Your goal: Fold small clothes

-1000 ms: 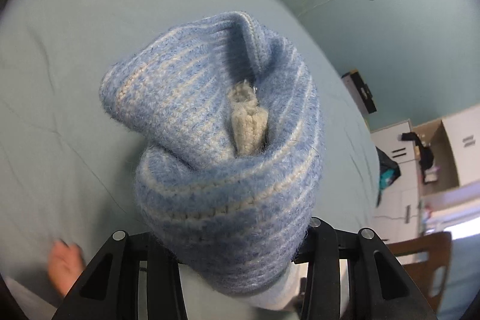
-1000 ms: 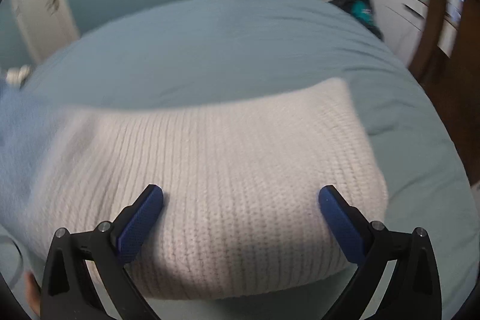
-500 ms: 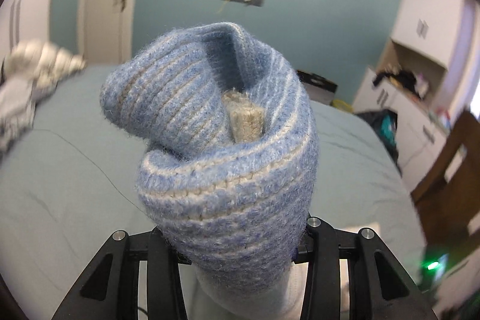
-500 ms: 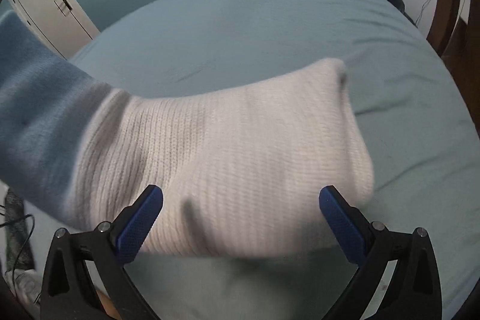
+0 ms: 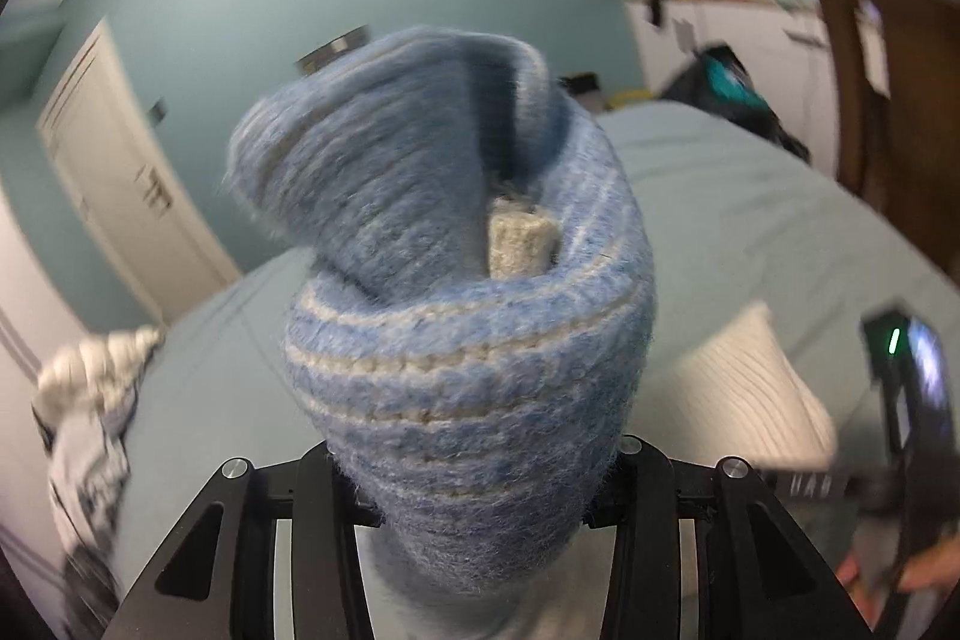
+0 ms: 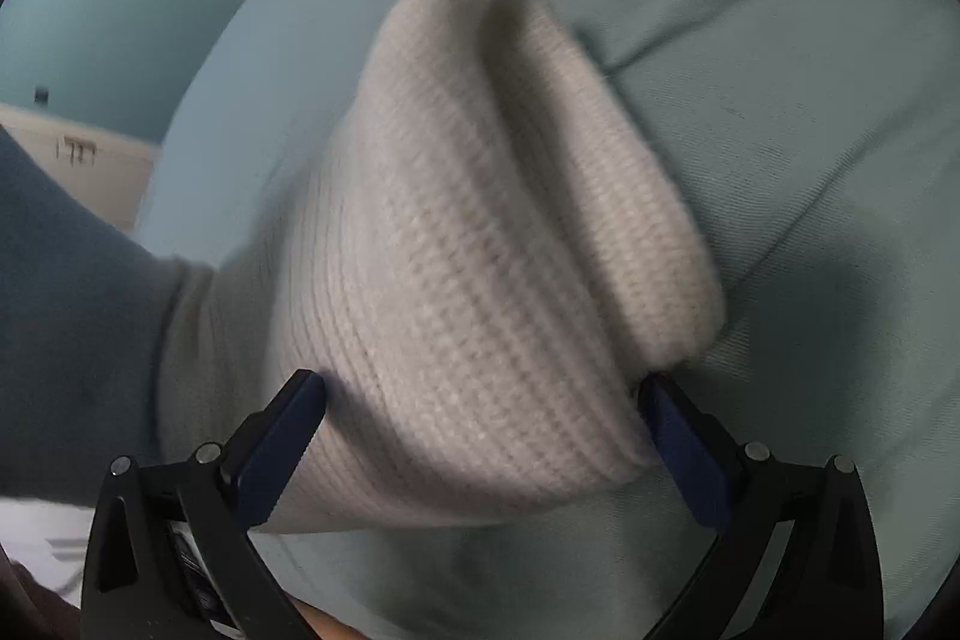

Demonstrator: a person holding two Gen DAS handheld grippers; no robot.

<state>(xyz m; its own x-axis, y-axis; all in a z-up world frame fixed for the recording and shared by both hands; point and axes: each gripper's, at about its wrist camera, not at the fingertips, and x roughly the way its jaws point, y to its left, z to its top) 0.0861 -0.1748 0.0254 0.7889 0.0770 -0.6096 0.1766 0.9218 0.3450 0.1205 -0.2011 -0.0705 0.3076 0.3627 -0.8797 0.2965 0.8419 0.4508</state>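
Sock cuff, blue striped, is clamped in the left gripper and lifted above the bed. Its cream toe end runs rightward, lying between the wide-apart fingers of the right gripper, which is nearer to it.

Bed beyond cream sock toe lies bare, room to pass. Clothes pile blocks bed's far-left edge; wooden chair stands beside bed.
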